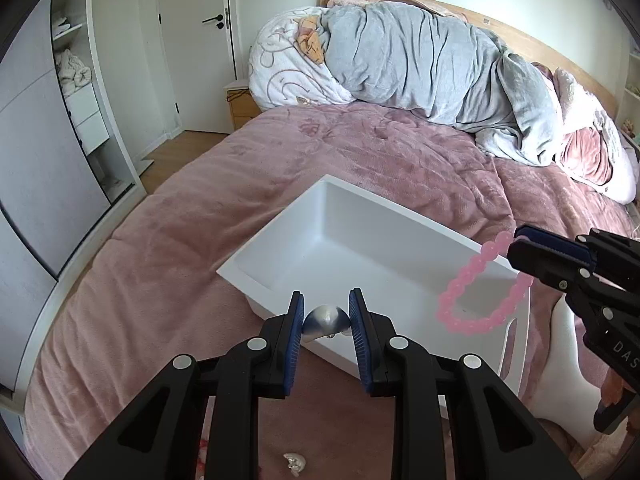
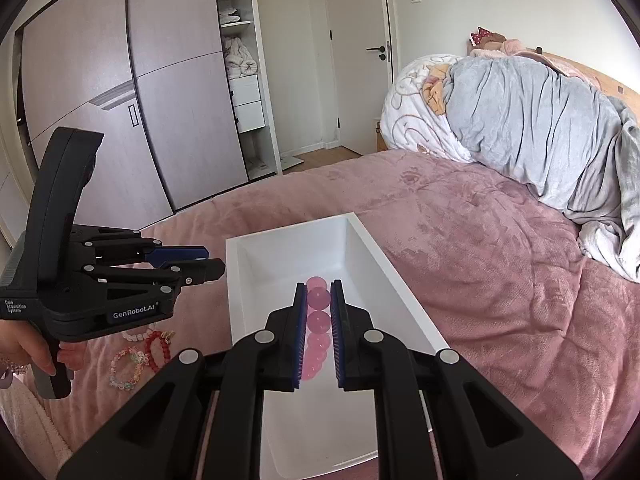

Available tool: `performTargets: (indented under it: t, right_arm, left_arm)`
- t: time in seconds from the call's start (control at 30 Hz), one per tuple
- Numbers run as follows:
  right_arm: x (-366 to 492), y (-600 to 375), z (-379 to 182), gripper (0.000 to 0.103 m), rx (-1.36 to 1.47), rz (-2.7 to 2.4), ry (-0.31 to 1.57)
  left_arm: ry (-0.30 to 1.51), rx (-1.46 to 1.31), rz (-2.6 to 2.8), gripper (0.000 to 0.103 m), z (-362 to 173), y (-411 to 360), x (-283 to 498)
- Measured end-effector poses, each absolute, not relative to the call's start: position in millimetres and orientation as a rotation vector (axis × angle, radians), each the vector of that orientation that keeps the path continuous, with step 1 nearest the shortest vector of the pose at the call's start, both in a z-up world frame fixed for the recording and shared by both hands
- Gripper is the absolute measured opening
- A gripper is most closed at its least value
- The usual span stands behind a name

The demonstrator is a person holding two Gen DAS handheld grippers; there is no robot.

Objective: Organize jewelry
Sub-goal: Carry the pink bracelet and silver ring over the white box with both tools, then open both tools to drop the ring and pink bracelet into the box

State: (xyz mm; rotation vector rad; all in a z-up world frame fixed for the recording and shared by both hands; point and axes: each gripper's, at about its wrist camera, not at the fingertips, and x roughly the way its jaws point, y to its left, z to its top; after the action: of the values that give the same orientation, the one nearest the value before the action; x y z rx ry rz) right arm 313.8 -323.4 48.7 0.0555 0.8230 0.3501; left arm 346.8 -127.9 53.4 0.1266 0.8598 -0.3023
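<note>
Two loads hang over the white bin (image 1: 360,240): left gripper (image 1: 326,320) clamps a silvery, perhaps metal piece (image 1: 325,320); right gripper (image 2: 319,320) clamps the pink bead bracelet (image 2: 318,320). Early release at the bin rim drops either onto the bed (image 1: 160,260).

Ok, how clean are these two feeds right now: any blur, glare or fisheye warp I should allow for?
Left wrist view: sharp, daylit; the wardrobe and door bow strongly toward the edges, dark corner vignetting. The silver piece in the left gripper shows a soft highlight, no glare. Right wrist view: same warp; the pink bead bracelet close to the lens looks slightly soft; the white tray is bright, not blown out.
</note>
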Motion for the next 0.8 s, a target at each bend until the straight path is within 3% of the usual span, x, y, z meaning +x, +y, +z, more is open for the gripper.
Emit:
performTargets:
  t: [0.33, 0.8]
  right_arm:
    - [328, -334, -4, 0.012, 0.042, 0.300, 0.906]
    - [336, -326, -65, 0.012, 0.025, 0.311, 1.012]
  left_arm:
    - [0.892, 0.180, -0.349, 0.028, 34, -174, 396]
    - [1.174, 0.270, -0.301, 0.028, -47, -205, 466]
